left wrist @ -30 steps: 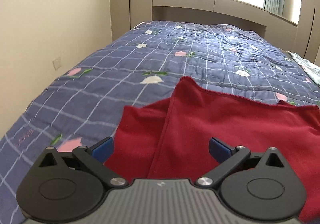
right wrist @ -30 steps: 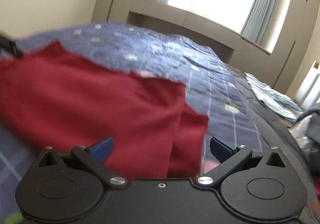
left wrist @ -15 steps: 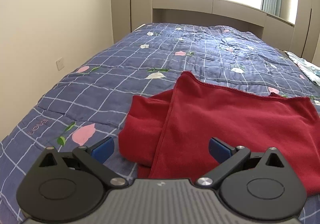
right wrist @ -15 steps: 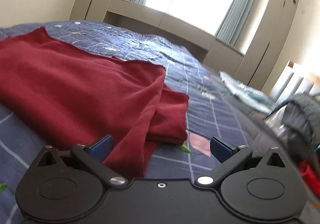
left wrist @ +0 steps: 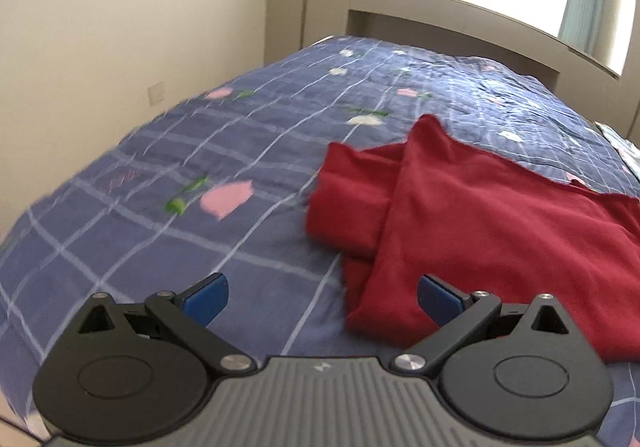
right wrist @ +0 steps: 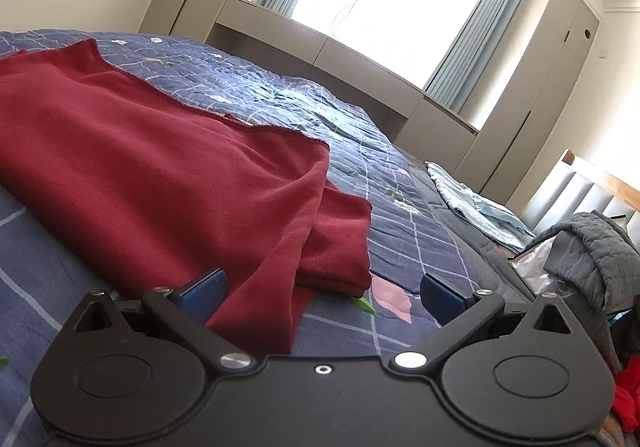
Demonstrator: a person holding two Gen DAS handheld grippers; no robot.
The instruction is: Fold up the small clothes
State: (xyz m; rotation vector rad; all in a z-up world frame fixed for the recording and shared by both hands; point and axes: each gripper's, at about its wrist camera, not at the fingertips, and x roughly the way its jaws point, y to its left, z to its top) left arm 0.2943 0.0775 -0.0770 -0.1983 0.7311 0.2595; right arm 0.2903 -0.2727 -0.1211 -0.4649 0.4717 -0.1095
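Left gripper wide open, nothing between the blue pads, low over the quilt w/ the near-left corner of the red garment just ahead and to its right. Right gripper also spread, empty; the garment's near-right edge droops down between its fingers, its left pad at or behind the cloth – contact can't be told.

Garment lies flat-ish on the bed, one fold already in: a top layer laid across, w/ a bunched sleeve or side panel poking out at each end.

Looks like a between-folds pause, both grippers free and lining up on the near corners. Next move, I'd say: each closes on its own corner, catching both layers, then lifts and carries toward the far hem. Left view is blurred, so its aim isn't settled. Other clothes at the bed's right side: pale blue piece, grey quilted jacket.
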